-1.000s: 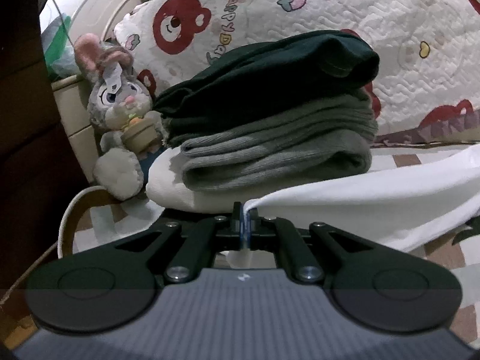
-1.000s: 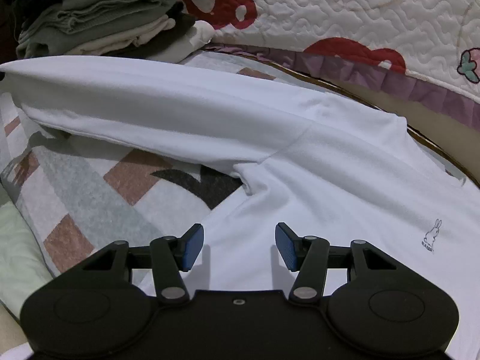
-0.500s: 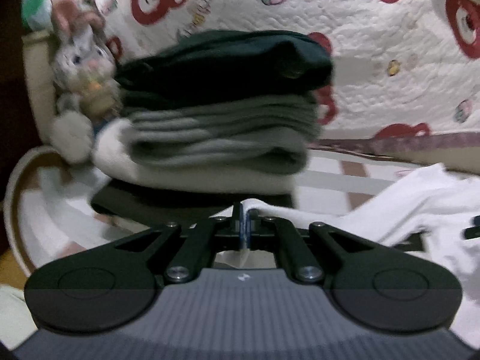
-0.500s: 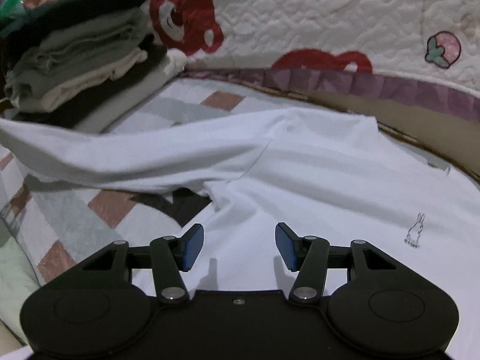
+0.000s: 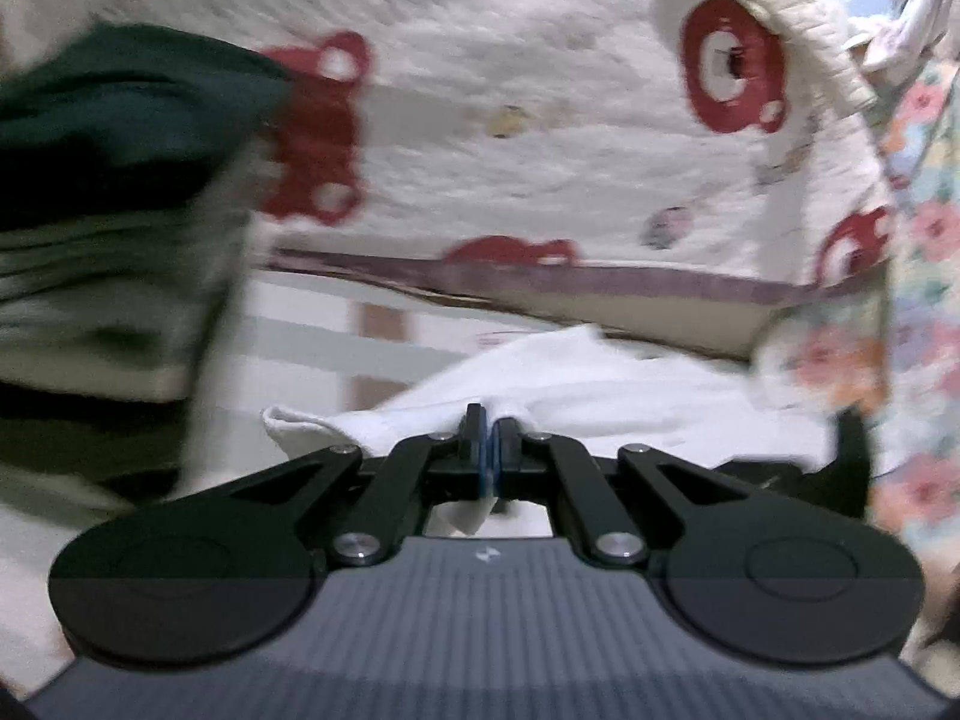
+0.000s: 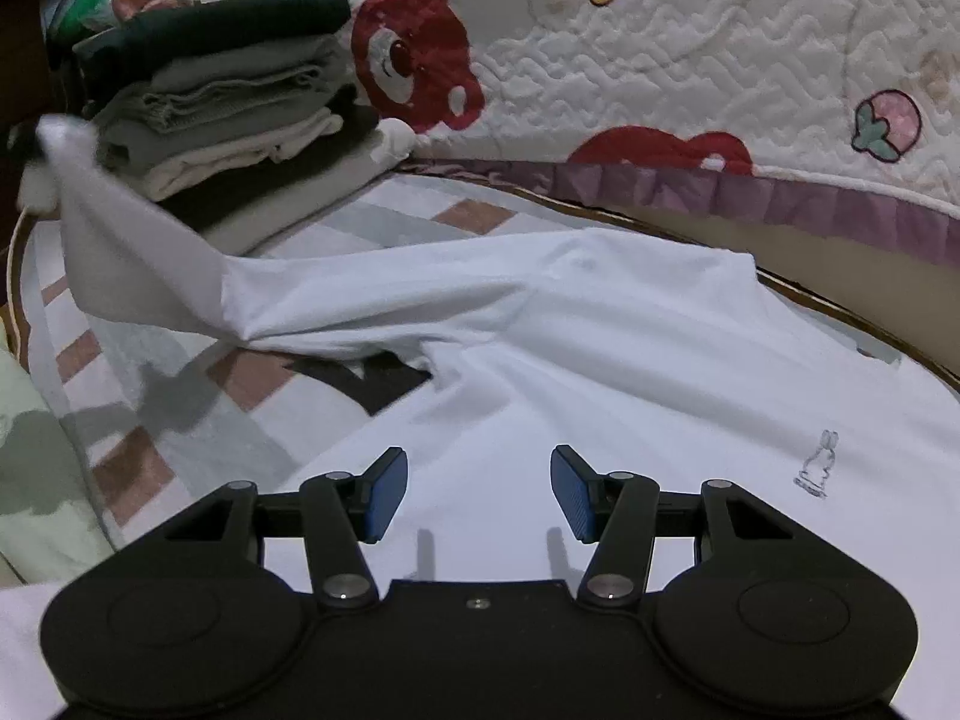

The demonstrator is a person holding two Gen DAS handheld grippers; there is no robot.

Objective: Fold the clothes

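A white long-sleeved shirt [image 6: 630, 360] with a small rabbit print [image 6: 813, 468] lies spread on the patterned bed cover. Its sleeve [image 6: 150, 264] rises off the bed toward the upper left, blurred at the cuff. In the left wrist view my left gripper [image 5: 487, 441] is shut on that white sleeve [image 5: 540, 396], with cloth bunched on both sides of the blue pads. My right gripper [image 6: 479, 492] stands open just above the shirt's body, nothing between its blue pads [image 6: 387, 492].
A stack of folded clothes [image 6: 228, 96], dark green on top and grey and cream below, sits at the back left. A quilt with red bears [image 6: 660, 60] runs along the back. Floral fabric [image 5: 924, 300] hangs at the right in the left wrist view.
My left gripper has swung right with the sleeve, so the folded stack slid to the left edge of its view. The sleeve now lifts and doubles back toward the shirt body. The right gripper stays open.
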